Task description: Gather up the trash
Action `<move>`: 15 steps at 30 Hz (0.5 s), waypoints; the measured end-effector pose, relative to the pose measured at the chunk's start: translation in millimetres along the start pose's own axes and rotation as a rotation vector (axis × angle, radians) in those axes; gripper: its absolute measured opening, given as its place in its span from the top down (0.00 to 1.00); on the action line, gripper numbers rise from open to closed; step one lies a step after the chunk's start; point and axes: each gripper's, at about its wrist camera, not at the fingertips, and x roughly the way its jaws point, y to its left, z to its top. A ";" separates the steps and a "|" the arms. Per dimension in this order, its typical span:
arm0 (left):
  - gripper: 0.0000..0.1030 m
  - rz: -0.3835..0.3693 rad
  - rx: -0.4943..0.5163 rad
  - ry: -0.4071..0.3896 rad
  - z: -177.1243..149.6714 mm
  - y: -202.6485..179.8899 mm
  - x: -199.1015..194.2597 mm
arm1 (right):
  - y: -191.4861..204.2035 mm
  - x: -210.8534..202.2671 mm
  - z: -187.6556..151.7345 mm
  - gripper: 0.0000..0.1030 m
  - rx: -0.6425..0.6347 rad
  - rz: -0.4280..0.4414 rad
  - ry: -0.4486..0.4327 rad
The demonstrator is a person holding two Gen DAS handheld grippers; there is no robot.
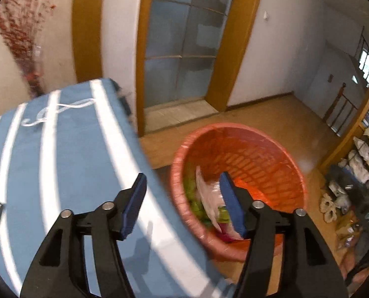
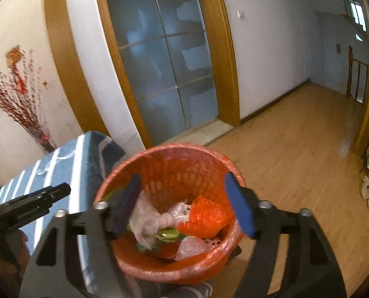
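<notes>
An orange mesh waste basket (image 1: 271,159) with a liner stands on the wooden floor beside a table with a blue, white-striped cloth (image 1: 60,154). It holds clear plastic wrap (image 2: 144,216), an orange net bag (image 2: 204,216) and green scraps (image 2: 168,234). My left gripper (image 1: 183,193) is open and empty, over the table edge and the basket's left rim. My right gripper (image 2: 183,198) is open and empty, right above the basket (image 2: 174,159). A white string (image 1: 57,111) lies on the cloth far back.
A glass door in a wooden frame (image 1: 184,49) is behind the basket. A vase of red branches (image 2: 23,104) stands by the wall at left. Shelves with white items (image 1: 363,164) line the right. The left gripper shows at left in the right wrist view (image 2: 35,198).
</notes>
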 end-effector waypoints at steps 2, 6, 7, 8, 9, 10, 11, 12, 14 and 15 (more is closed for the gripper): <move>0.36 0.032 0.007 -0.036 -8.4 7.3 -23.5 | 4.0 -21.7 -0.6 0.18 0.000 0.033 -0.036; 0.21 0.099 0.005 -0.122 -24.6 21.0 -70.8 | 17.4 -65.0 -5.3 0.04 -0.009 0.096 -0.111; 0.15 0.115 0.000 -0.144 -27.7 24.7 -82.5 | 22.0 -76.4 -7.2 0.04 -0.012 0.107 -0.133; 0.08 0.135 -0.005 -0.166 -32.9 27.6 -95.0 | 29.0 -90.6 -10.1 0.04 -0.011 0.119 -0.161; 0.07 0.160 -0.015 -0.194 -39.2 30.5 -110.0 | 33.6 -101.9 -13.3 0.04 -0.005 0.133 -0.177; 0.06 0.182 -0.027 -0.219 -46.2 33.2 -124.7 | 37.0 -109.4 -15.1 0.04 0.001 0.144 -0.186; 0.02 0.198 -0.035 -0.234 -50.7 36.4 -134.6 | 41.0 -120.8 -19.7 0.04 0.008 0.161 -0.193; 0.02 0.221 -0.046 -0.256 -59.6 39.0 -149.2 | 44.3 -130.6 -23.5 0.04 0.010 0.171 -0.193; 0.02 0.267 -0.060 -0.286 -74.9 42.4 -170.2 | 54.2 -147.2 -32.2 0.04 -0.003 0.175 -0.183; 0.02 0.292 -0.066 -0.295 -81.5 44.1 -177.8 | 58.2 -153.9 -36.7 0.04 -0.008 0.170 -0.185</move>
